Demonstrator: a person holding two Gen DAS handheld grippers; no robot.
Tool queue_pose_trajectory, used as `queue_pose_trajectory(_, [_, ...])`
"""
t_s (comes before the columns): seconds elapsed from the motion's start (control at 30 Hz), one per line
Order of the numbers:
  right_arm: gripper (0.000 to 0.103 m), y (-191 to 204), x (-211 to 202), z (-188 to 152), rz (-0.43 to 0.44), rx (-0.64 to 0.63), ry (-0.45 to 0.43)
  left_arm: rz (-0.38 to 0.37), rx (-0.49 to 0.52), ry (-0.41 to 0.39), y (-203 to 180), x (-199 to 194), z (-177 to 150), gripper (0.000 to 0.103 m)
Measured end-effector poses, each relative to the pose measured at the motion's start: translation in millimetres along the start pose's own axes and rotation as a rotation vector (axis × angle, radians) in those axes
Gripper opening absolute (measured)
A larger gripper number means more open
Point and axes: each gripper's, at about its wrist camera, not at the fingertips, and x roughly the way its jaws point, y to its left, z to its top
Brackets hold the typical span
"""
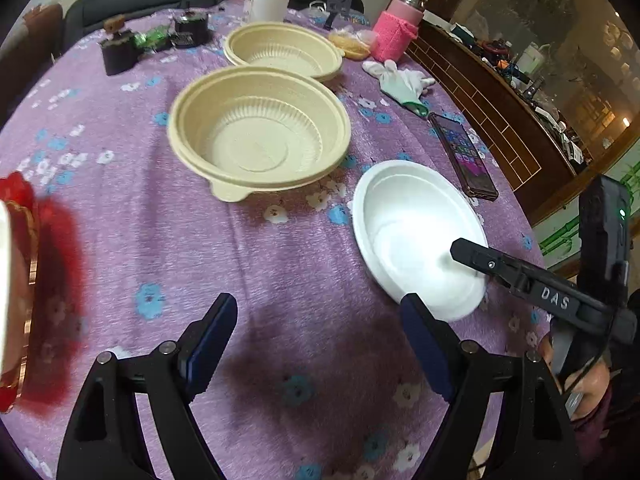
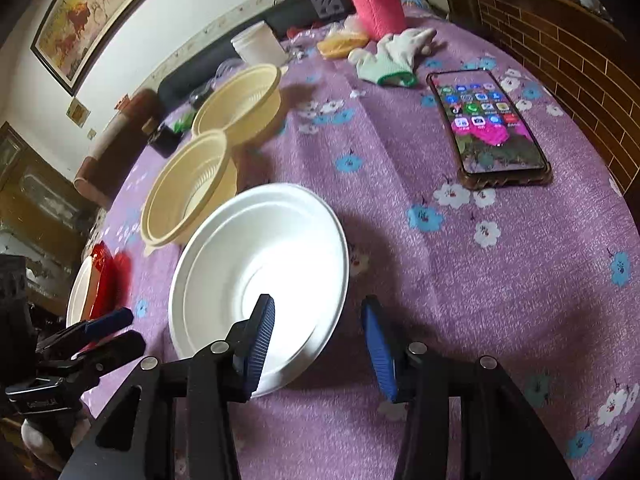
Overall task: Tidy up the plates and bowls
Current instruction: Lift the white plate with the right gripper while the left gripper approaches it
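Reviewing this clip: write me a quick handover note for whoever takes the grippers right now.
Left gripper: open, empty, over bare cloth.
Right gripper: open, jaws straddling the near rim of the white bowl, not closed on it.
Two beige bowls sit separately behind it; a red-and-white plate lies at the left edge.
Nothing appears stacked yet.
Left: likely grip the white bowl, then gather bowls and plate.
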Motion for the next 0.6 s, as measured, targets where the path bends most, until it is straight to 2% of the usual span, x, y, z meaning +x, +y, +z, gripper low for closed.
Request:
queue_pose_trajectory(0.13, [0.048, 0, 6, 0, 0.016, 0.003, -0.018, -0.019, -0.011, 0.03, -10, 17, 7, 0.082])
queue_pose_trajectory(0.33, [0.027, 0, 15, -2, 0.041, 0.006, 0.004, -0.02, -0.017, 0.045, -20, 34, 17, 0.082])
queue_pose_trajectory(0.4, [0.025, -1, 15, -2, 0.041, 0.009, 0.004, -0.031, -0.017, 0.042, -21, 38, 20, 0.07])
queue_pose_trajectory(0.47, [0.021, -1, 15, -3, 0.051, 0.007, 0.006, -0.034, -0.011, 0.058, -21, 42, 22, 0.038])
queue_pose_trajectory(0.53, [0.019, 1, 14, -4, 0.067, 0.005, 0.006, -0.051, -0.025, 0.078, -17, 46, 21, 0.027])
queue_pose_trajectory(0.6, [0.018, 3, 11, -6, 0.093, 0.004, 0.01, -0.055, -0.044, 0.079, -11, 46, 18, 0.025])
